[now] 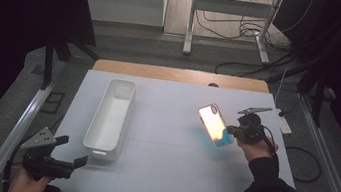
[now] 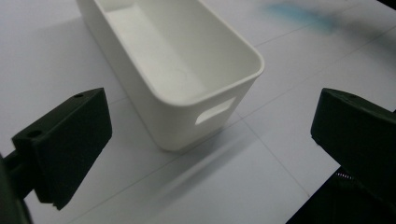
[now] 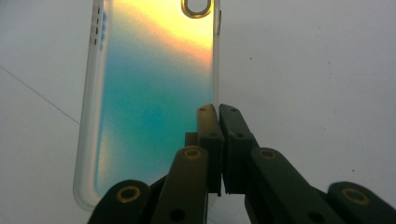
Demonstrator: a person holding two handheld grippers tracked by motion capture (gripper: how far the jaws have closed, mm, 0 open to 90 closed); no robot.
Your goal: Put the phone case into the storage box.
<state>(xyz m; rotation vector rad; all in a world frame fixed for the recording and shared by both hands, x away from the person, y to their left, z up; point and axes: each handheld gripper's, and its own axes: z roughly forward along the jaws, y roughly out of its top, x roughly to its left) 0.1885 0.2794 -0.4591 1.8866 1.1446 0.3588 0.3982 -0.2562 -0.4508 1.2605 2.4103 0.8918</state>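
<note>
Right claw [image 3: 218, 112] pinched tight on the long edge of a phone case [image 3: 149, 93], held tilted above the white table [image 1: 167, 176]. Left claw [image 2: 205, 140] spread wide, holding nothing, just beside the white bin [image 2: 187, 60].

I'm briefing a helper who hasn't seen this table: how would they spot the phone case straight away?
Start at the white table sheet and find the long white bin on its left half. Look across to the right half, where the right claw pinches the phone case by one long edge. It is the one coloured thing there: a clear-rimmed case shading from orange-yellow at its camera cutout to teal.
</note>
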